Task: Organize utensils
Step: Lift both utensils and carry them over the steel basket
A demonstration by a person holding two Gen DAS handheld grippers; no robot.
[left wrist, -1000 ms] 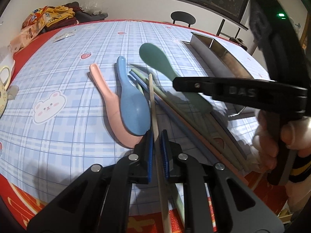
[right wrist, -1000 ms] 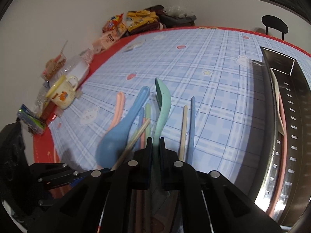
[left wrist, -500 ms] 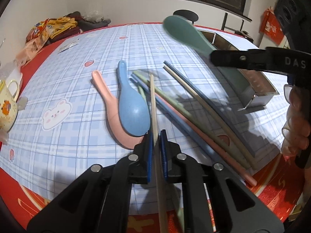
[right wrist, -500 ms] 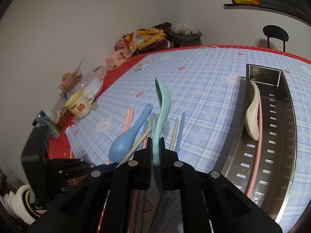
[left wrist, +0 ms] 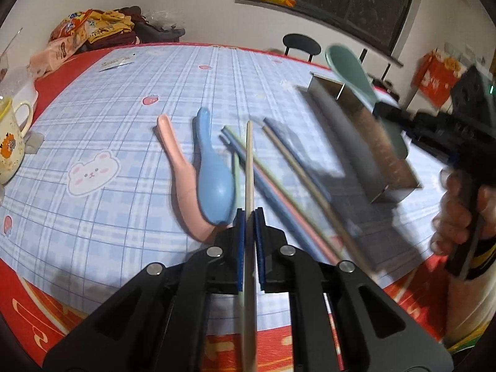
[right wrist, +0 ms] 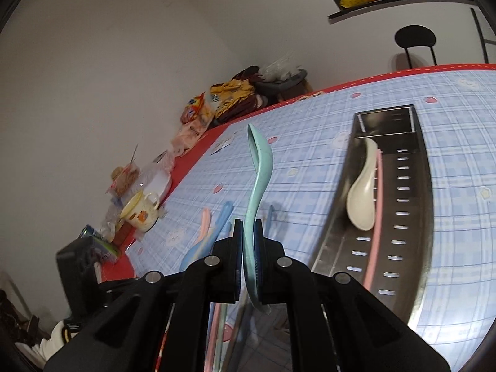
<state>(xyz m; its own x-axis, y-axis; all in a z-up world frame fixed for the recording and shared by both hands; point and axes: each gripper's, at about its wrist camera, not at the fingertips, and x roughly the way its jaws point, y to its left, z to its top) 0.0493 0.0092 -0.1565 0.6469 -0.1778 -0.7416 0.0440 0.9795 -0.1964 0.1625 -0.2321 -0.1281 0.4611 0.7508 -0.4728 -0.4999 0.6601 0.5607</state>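
My left gripper point(left wrist: 249, 214) is shut on a beige chopstick point(left wrist: 249, 167) that points away over the table. A pink spoon point(left wrist: 179, 167), a blue spoon point(left wrist: 214, 183) and several loose chopsticks point(left wrist: 288, 192) lie on the blue checked cloth just ahead. My right gripper point(right wrist: 248, 226) is shut on a green spoon point(right wrist: 259, 173) and holds it in the air, left of the steel tray point(right wrist: 415, 217). The tray holds a white spoon point(right wrist: 361, 201) and a pink chopstick point(right wrist: 373, 232). In the left wrist view the green spoon point(left wrist: 350, 71) hangs over the tray point(left wrist: 387, 161).
A yellow-rimmed mug point(left wrist: 9, 142) stands at the table's left edge, also in the right wrist view point(right wrist: 141, 212). Snack bags point(left wrist: 77, 34) lie at the far left corner. A black chair point(left wrist: 300, 45) stands beyond the table. The person's right hand point(left wrist: 458, 217) is at the right.
My right gripper has lifted the green spoon off the table and carried it up and right, over the steel tray. My left gripper stays shut on the beige chopstick, hardly moved.
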